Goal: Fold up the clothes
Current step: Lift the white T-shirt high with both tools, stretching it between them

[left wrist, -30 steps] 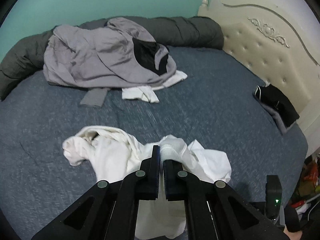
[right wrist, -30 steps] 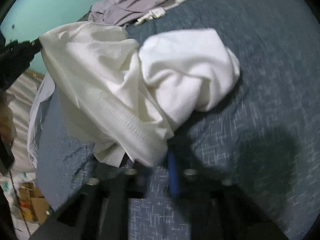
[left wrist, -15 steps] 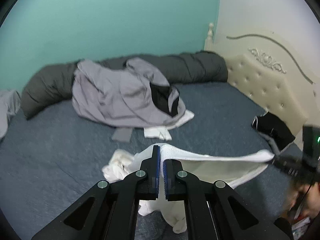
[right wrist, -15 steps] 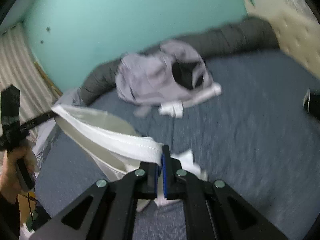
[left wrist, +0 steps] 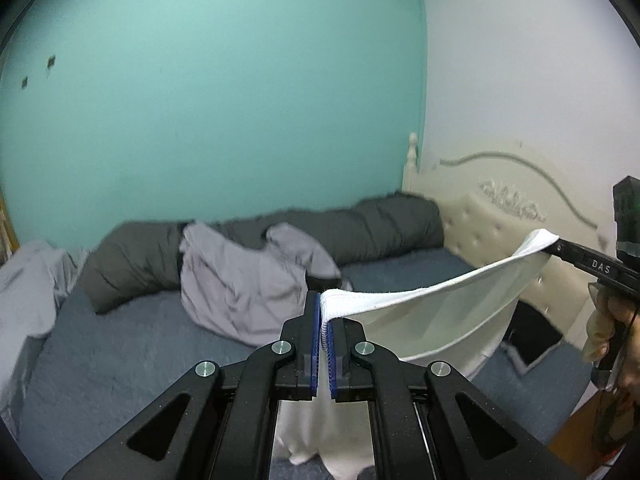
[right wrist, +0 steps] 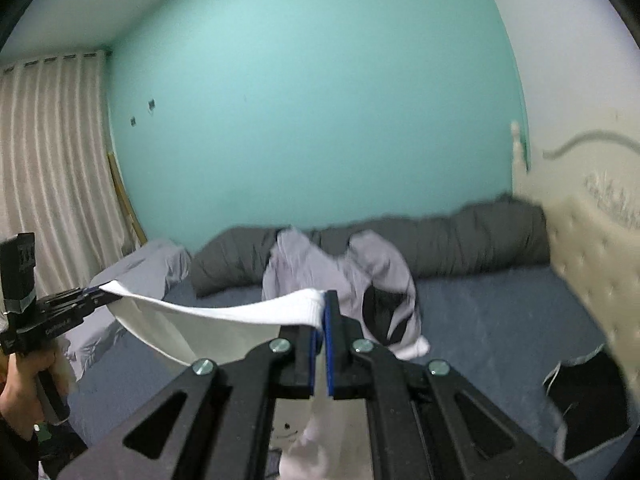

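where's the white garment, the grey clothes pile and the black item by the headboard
white garment [left wrist: 432, 320], left wrist view, on the sheer fabric hanging below its stretched band
grey clothes pile [left wrist: 244, 280], left wrist view, on the middle of the heap
black item [right wrist: 588, 400], right wrist view, on its dark top face

Pretty clearly a bedroom in someone's home. I'm standing over a bed with a blue-grey sheet, and there's a cream tufted headboard with carved scrollwork on the right. A dark grey duvet is rolled up along the far edge against a teal wall, with a heap of light grey clothes dumped in front of it. Off to the left there's a pleated cream curtain hanging from the ceiling. A black garment lies near the headboard.
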The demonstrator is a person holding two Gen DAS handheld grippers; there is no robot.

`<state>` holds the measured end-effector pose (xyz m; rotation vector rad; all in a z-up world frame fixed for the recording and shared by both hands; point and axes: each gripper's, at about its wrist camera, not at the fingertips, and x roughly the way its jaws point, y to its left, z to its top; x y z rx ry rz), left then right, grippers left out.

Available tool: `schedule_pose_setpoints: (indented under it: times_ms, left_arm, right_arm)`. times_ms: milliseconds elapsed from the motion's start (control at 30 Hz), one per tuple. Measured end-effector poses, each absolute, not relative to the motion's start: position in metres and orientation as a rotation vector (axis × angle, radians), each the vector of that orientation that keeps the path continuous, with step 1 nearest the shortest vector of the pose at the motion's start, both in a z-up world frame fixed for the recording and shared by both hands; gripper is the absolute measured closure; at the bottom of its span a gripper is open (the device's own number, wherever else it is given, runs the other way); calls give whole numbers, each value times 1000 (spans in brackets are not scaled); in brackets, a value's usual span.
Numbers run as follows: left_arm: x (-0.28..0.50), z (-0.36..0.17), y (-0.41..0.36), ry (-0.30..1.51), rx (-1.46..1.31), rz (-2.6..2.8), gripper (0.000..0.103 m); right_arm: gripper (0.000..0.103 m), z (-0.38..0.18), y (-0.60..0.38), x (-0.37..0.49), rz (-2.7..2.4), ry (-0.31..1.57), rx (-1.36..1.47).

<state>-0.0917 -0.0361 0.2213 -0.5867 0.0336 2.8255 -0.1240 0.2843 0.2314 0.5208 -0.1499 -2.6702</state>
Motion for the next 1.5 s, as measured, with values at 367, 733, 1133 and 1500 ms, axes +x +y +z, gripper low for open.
schedule_pose_setpoints:
  times_ms: [367, 733, 1133, 1500]
  left_arm:
    - [-17, 353, -34, 69, -368, 2882, 100]
    - [47, 396, -28, 137, -277, 2908, 100]
    - [24, 324, -33, 94, -470, 2901, 100]
    - [-110, 162, -60, -9, -820, 2855, 100]
  right_arm:
    - [100, 368, 283, -76, -2697, -76, 295]
    - [100, 402, 281, -32, -2651, -66, 232]
    - [100, 326, 257, -64, -2566, -57, 474]
    - [100, 169, 228, -193, -2510, -76, 812]
